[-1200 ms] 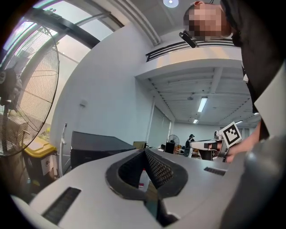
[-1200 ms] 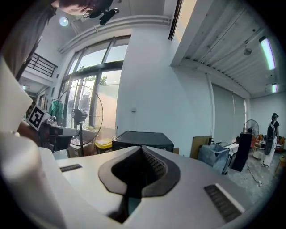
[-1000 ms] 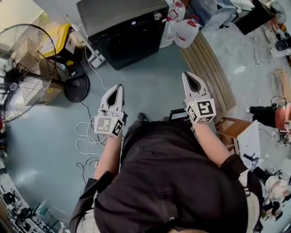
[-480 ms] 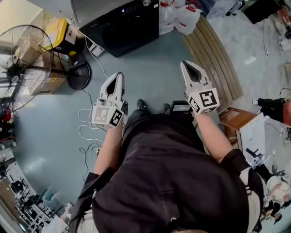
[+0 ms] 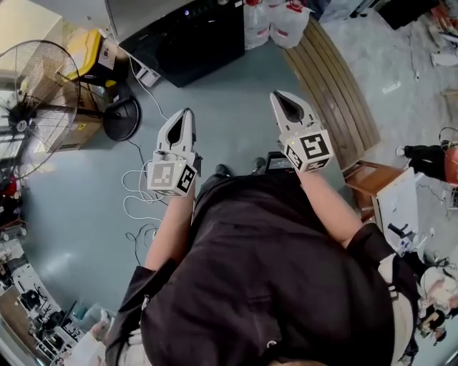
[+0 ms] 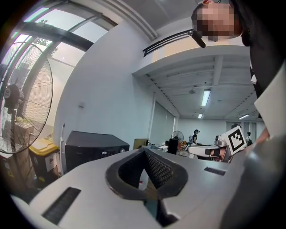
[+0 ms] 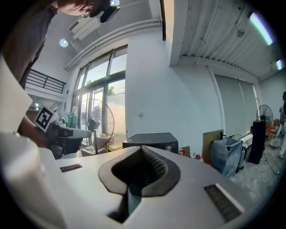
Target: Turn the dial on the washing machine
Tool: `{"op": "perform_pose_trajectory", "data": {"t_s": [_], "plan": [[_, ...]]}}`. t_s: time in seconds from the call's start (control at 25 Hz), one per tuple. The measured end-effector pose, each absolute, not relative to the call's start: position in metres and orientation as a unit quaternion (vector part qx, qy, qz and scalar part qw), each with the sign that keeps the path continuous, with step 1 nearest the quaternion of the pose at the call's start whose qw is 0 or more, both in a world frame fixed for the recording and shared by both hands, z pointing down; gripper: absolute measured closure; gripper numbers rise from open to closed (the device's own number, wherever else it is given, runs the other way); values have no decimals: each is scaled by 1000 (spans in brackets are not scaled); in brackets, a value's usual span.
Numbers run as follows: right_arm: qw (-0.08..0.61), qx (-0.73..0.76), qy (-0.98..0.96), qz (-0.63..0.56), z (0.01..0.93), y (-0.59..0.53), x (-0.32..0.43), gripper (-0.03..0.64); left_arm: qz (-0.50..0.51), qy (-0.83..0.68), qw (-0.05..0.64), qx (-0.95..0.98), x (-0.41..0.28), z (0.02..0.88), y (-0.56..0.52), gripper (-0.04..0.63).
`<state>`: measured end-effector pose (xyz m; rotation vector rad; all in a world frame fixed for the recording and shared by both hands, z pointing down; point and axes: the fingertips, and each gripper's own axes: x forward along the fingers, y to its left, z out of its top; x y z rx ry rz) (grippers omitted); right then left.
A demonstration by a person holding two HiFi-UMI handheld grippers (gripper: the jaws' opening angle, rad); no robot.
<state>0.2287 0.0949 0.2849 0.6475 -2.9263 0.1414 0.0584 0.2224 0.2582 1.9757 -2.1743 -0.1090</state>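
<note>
Looking steeply down from the head camera, I see the person standing on a grey-blue floor with both hand-held tools raised in front of the body. The washing machine (image 5: 193,39) is a dark box at the top of the view, well apart from both tools.

The left gripper (image 5: 185,113) has its jaws pressed together with nothing between them. The right gripper (image 5: 276,95) is the same, closed and empty. Both point roughly toward the machine.

I judge this to be the approach step, as nothing touches the machine yet. In the right gripper view, the dial (image 7: 168,148) is a small pale knob at the right end of the front panel. In the head view I cannot make it out.

The next move, as I see it, calls for closing the gap to the machine. One gripper should then line up with the knob and part its jaws enough to straddle it. After that the jaws clamp on the knob and the wrist rolls.

Counted:
- one washing machine
- one dial
- two grippers
- one large floor fan (image 5: 36,107) at the left, in the head view
- one yellow bin (image 5: 86,51) beside the machine
- two white jugs (image 5: 290,16) at the top edge, just right of the machine
</note>
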Motion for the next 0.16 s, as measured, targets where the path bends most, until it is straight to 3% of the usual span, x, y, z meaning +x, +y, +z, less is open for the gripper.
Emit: {"op": "perform_pose_trajectory", "data": {"t_s": [0.16], "plan": [[80, 216, -972, 34, 277, 90, 218, 597, -42, -728, 83, 679, 46, 243, 224, 581]]}}
